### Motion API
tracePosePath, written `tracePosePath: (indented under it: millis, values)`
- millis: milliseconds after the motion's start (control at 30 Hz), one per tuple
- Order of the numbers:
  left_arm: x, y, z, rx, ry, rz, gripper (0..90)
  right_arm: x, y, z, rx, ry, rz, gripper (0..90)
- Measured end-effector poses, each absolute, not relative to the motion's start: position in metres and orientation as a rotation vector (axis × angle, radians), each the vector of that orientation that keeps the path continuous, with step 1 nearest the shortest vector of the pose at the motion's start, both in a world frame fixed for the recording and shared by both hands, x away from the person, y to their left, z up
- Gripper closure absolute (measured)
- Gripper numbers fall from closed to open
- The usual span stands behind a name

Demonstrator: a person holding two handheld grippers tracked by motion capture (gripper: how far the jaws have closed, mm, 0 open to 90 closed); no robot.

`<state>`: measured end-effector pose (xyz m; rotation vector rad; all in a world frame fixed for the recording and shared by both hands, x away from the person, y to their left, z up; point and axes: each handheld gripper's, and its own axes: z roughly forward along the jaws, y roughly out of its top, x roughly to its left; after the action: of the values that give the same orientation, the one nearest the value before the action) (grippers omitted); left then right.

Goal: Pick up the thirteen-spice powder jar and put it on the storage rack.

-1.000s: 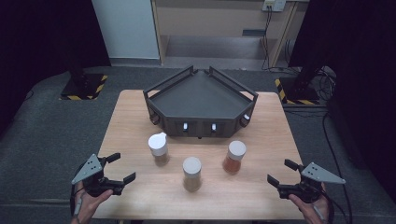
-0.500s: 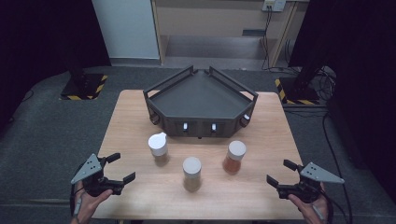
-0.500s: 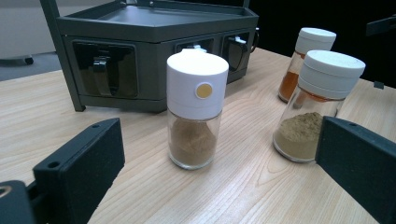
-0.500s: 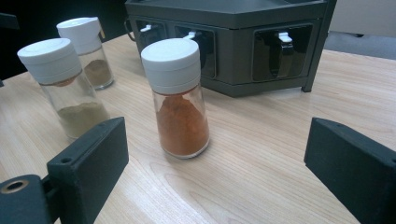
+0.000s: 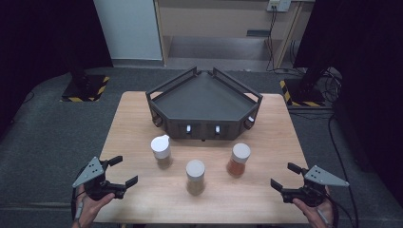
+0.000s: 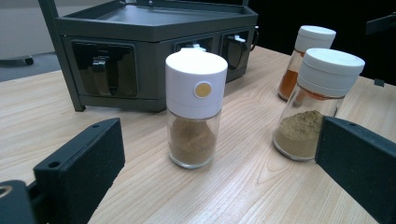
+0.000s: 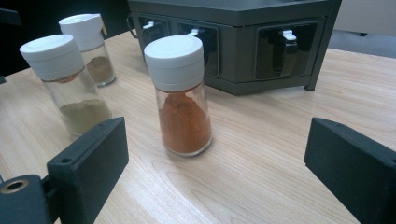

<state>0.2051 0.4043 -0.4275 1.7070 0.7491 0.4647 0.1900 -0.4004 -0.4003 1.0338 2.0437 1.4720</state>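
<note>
High view: left tool (image 5: 119, 171) and right tool (image 5: 284, 176) unmoved, both spread, empty; three spice jars (image 5: 195, 176) untouched on bench (image 5: 266, 209).

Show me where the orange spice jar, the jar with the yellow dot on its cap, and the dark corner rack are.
orange spice jar (image 7: 183, 122), right gripper view, on the orange powder behind the glass.
jar with the yellow dot (image 6: 196, 81), left gripper view, on its white cap.
dark corner rack (image 5: 202, 97), high view, on its flat top shelf.

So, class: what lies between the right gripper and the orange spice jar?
Only bare wooden table between the right gripper and the orange spice jar, per the right gripper view.
</note>
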Motion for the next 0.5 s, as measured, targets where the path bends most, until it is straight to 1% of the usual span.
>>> tracePosePath:
  millis: [500]
  values:
    - [0.2044,0.4062,-0.4273,1.702,0.732,0.448,0.3,0.1913,-0.4002,-0.3999,1.02,2.063,1.477,6.4]
